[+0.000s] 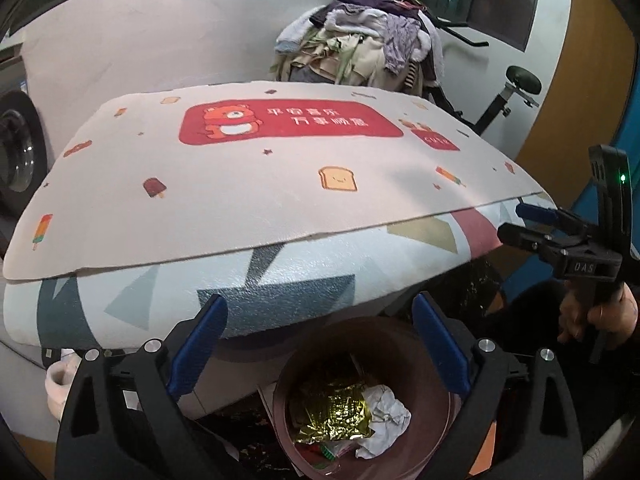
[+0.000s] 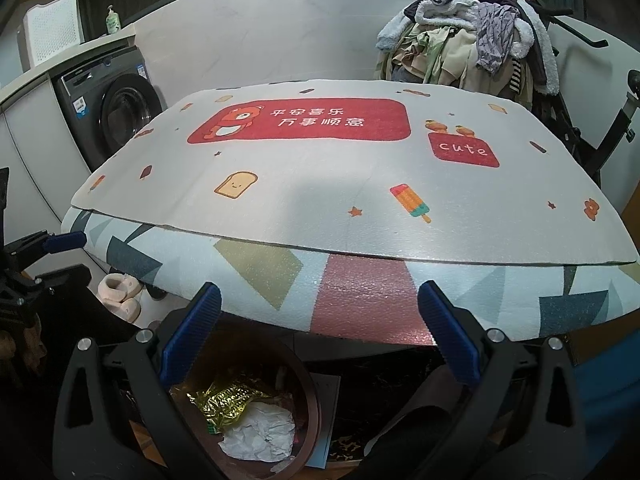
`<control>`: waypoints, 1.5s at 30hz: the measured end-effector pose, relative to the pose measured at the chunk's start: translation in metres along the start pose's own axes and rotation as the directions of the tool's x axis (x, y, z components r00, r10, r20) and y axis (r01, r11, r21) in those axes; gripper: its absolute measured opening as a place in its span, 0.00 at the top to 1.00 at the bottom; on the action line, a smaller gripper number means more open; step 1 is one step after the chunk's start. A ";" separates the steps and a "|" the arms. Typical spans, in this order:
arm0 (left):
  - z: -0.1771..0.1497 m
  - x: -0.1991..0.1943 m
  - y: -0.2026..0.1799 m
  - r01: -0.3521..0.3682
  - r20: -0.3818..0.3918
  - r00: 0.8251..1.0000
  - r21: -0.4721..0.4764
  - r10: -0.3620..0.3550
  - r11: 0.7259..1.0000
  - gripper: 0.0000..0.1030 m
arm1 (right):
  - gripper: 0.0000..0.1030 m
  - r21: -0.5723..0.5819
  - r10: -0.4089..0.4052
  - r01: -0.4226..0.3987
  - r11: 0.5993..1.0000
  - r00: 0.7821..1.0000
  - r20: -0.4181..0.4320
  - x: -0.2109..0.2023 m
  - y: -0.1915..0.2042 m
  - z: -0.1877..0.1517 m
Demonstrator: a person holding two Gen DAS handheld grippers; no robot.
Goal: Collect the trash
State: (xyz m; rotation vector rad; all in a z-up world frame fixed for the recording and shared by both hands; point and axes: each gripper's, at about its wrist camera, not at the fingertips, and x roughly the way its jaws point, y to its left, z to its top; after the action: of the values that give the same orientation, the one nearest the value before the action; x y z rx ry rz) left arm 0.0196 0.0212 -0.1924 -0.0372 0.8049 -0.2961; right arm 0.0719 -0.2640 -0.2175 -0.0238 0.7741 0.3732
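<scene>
My left gripper and right gripper hung wide open, empty, above the bin; foil wrapper and crumpled paper lay inside it, directly below, presumably so drops landed cleanly.

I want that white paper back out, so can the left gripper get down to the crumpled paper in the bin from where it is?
Probably yes. The open left gripper hangs above the brown bin, and the crumpled white paper lies uncovered beside gold foil.

Both hand-held grippers, left and right, gape empty.
</scene>
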 end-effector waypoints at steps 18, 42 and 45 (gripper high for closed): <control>0.114 -0.122 -0.025 -0.039 0.300 0.954 0.062 0.019 0.997 0.06 | 0.06 -0.032 -0.061 0.067 0.997 0.984 0.166 -0.112 0.020 0.108; 0.128 -0.157 -0.042 -0.204 0.315 0.932 0.042 0.181 0.978 0.06 | 0.06 -0.045 -0.071 0.084 0.995 0.970 0.234 -0.154 0.036 0.123; 0.127 -0.157 -0.044 -0.221 0.313 0.929 0.039 0.198 0.974 0.06 | 0.06 -0.044 -0.067 0.080 0.996 0.970 0.234 -0.155 0.036 0.122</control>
State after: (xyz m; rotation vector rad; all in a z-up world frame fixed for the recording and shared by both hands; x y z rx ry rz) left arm -0.0026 0.0122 0.0127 0.0710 0.4817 -0.1116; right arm 0.0418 -0.2607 -0.0194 -0.0572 0.5297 0.3193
